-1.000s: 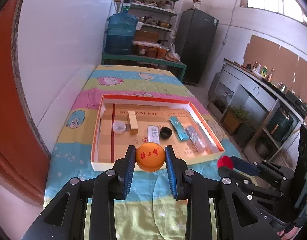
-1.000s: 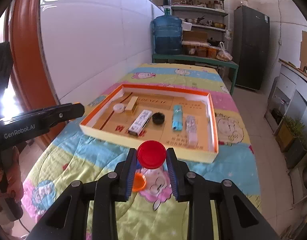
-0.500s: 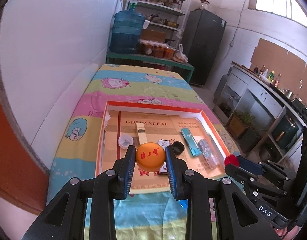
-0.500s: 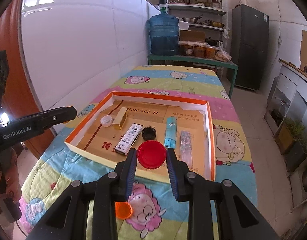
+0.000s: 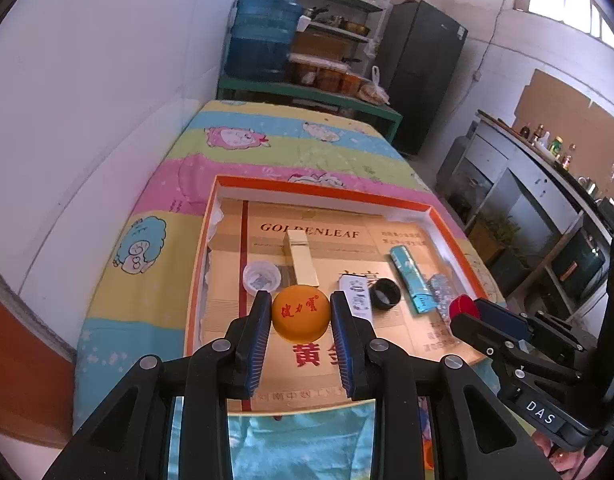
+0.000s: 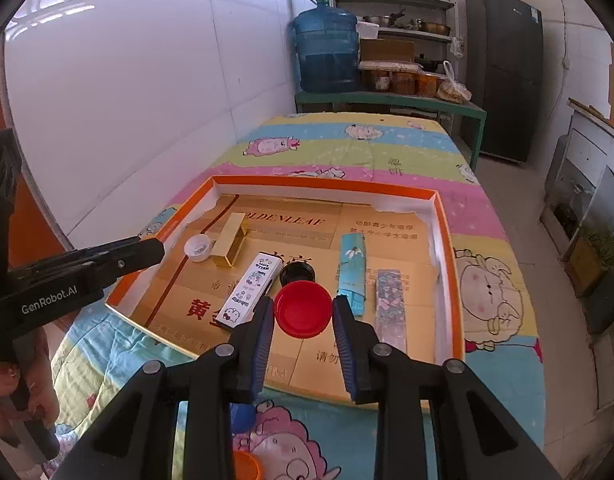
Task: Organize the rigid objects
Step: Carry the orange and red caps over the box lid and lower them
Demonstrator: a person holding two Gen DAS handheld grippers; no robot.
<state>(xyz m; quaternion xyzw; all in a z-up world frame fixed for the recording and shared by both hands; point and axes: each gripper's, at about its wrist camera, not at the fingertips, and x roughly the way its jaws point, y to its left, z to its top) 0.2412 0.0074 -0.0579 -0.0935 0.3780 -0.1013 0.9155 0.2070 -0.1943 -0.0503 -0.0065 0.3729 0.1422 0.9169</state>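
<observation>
- The surface (image 5: 155,240), draped in a striped cartoon-print cloth, fills the middle of both views, and more of it lies below the frame than a second ago
- The shallow orange-rimmed cardboard tray (image 6: 447,240) with a gold printed floor has slid from the centre of the frame down under both tools, so both loads now hang over its near half
- Left tool (image 5: 301,312), low centre of its view, is clamped on the round orange cap with red lettering (image 5: 301,312), above the tray floor near the clear plastic cup (image 5: 261,276)
- Right tool (image 6: 303,308), low centre of its view, grips the round red ribbed plastic lid (image 6: 303,308) by its rim, in front of the black ring-shaped cap (image 6: 297,274)
- Judgement: carrying is nearly over; what remains is lowering each piece onto bare tray floor and letting go
- Neither piece touches the tray yet, as far as I can tell
</observation>
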